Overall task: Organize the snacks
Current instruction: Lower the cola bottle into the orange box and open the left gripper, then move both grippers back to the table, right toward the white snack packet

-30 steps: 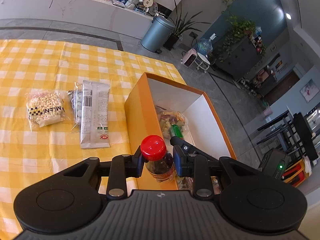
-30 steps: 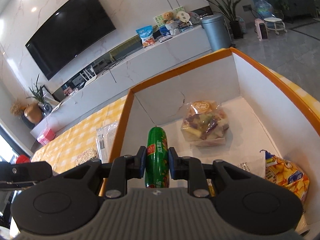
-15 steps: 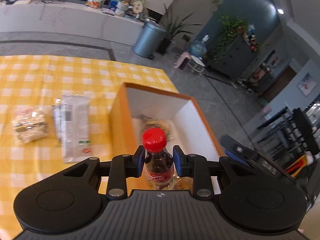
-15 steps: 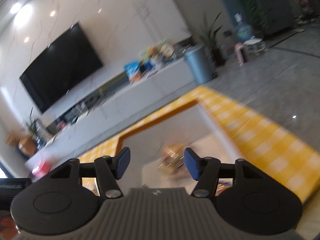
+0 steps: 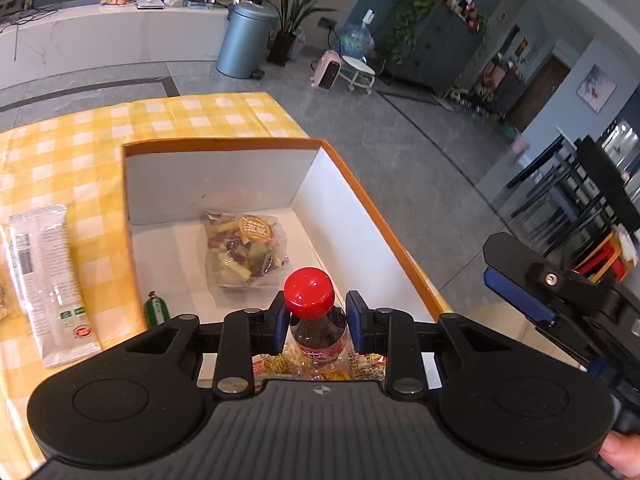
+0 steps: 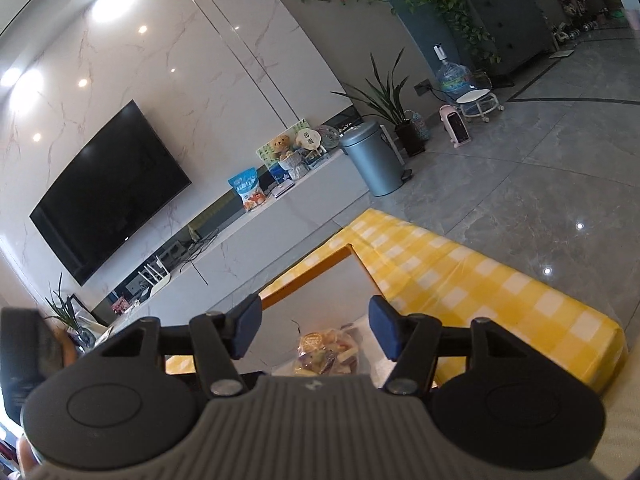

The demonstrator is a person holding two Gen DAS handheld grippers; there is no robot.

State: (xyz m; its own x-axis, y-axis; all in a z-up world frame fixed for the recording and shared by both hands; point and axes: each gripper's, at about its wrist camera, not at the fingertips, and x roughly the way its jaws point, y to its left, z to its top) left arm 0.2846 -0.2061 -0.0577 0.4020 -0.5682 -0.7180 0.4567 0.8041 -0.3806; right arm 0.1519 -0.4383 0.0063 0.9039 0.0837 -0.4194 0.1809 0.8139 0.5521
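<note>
step: boxing cola bottle (image 5: 311, 316) | left hand-held gripper (image 5: 316, 322) clamps its neck over orange box (image 5: 384, 216) | right hand-held gripper (image 6: 315, 330) wide, empty | next: lower, release beside dried-fruit bag (image 5: 244, 250)

Two black claws with blue pads: the left claw (image 5: 316, 316) and the right claw (image 6: 315, 330). One clear cola bottle with a red cap (image 5: 316, 316) sits between the left claw's pads. One orange cardboard box with white inner walls (image 5: 384, 232) lies below and ahead of that claw. Inside it, counted: one clear bag of mixed dried fruit (image 5: 244, 248), one green sausage stick (image 5: 157, 312), and one yellow printed packet (image 5: 280, 364) partly hidden. Left of the claw, on the yellow checked surface (image 5: 60, 148), one long white sachet (image 5: 50, 280).
</note>
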